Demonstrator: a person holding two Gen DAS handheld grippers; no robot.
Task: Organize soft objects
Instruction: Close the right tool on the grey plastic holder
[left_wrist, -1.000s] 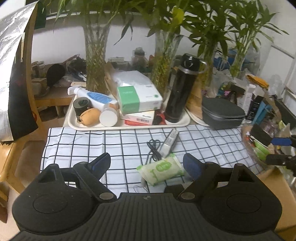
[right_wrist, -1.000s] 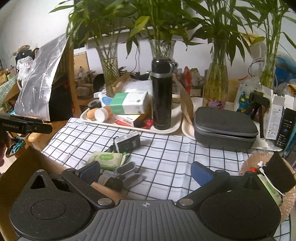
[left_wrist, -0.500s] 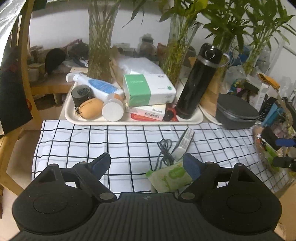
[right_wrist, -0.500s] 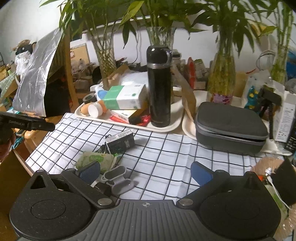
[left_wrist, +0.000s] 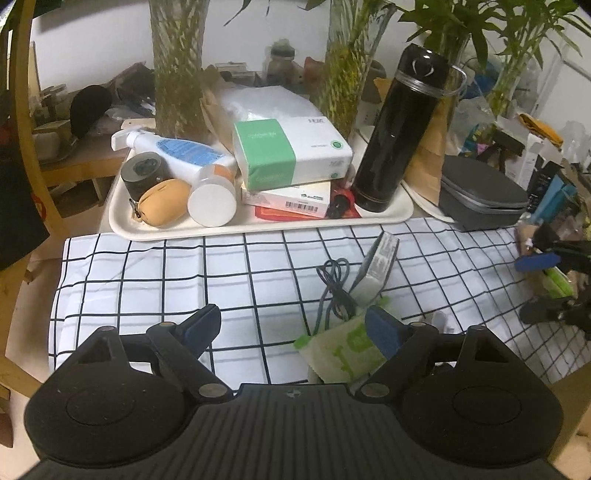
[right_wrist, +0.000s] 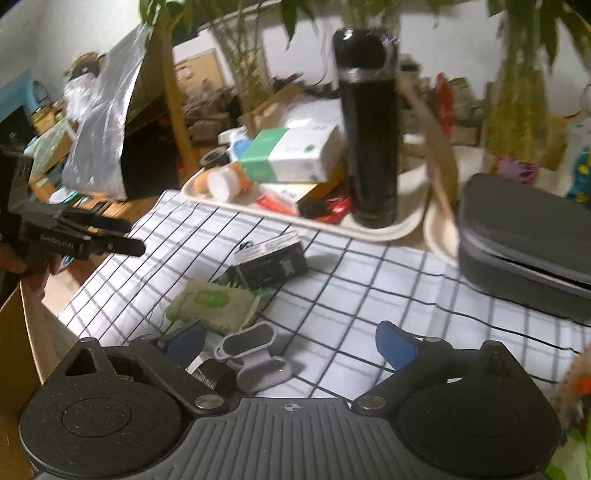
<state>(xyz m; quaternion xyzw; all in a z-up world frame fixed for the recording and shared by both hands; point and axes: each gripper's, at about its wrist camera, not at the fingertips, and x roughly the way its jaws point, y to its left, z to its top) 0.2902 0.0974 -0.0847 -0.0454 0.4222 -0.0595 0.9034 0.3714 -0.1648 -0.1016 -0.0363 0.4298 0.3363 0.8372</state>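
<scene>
A cluttered table lies under me, spread with a black-and-white checked cloth (left_wrist: 155, 280) and backed by a cream tray (left_wrist: 258, 227) and glass vases of bamboo. My left gripper (left_wrist: 291, 328) stands with its jaws wide apart and empty; the green wet-wipe pack (left_wrist: 341, 349), the soft thing I am after, lies on the cloth just under my right-hand pad, not between the two. A grey cable (left_wrist: 332, 284) and a small box (left_wrist: 376, 266) crowd its far edge. My right gripper (right_wrist: 291, 343) is likewise spread and holds nothing, with a grey clip-like piece (right_wrist: 255, 354) between its fingers. I judge the good move is to shift my left jaws sideways until the pack sits centred, then sink and close across its width, clear of the cable.
</scene>
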